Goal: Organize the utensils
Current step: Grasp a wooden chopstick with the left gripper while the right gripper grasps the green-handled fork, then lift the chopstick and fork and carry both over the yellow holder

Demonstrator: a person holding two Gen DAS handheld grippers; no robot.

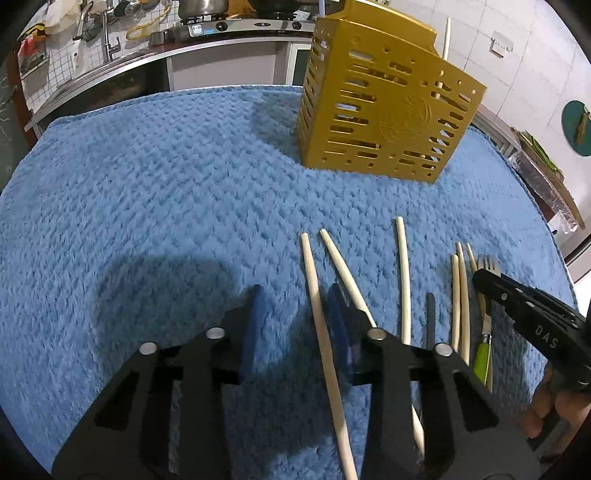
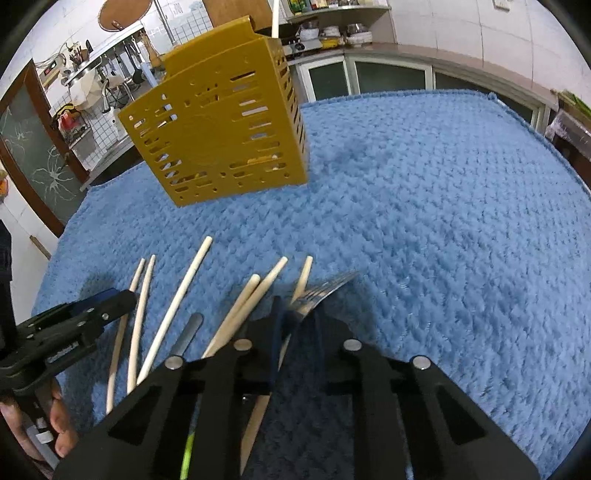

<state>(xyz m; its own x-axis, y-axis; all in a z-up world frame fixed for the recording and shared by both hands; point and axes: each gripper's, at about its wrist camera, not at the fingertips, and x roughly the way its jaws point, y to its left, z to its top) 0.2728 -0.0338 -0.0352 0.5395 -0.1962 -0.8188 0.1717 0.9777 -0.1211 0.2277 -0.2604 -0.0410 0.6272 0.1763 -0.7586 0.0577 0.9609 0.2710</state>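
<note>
A gold slotted utensil holder (image 1: 384, 110) stands on the blue towel (image 1: 166, 184) at the back, with one chopstick (image 1: 446, 37) in it; it also shows in the right wrist view (image 2: 221, 122). Several wooden chopsticks (image 1: 404, 280) and a dark stick (image 1: 430, 317) lie in front. My left gripper (image 1: 295, 295) is open, low over the towel, with one chopstick (image 1: 317, 302) between its fingers. My right gripper (image 2: 299, 310) is shut on the green-handled fork (image 2: 325, 288), tines pointing away; the fork also shows in the left wrist view (image 1: 487, 321).
A kitchen counter with sink and stove (image 1: 207, 26) runs behind the table. Shelves and cabinets (image 2: 369, 66) line the far wall. The towel (image 2: 443, 221) stretches wide to the right of the holder.
</note>
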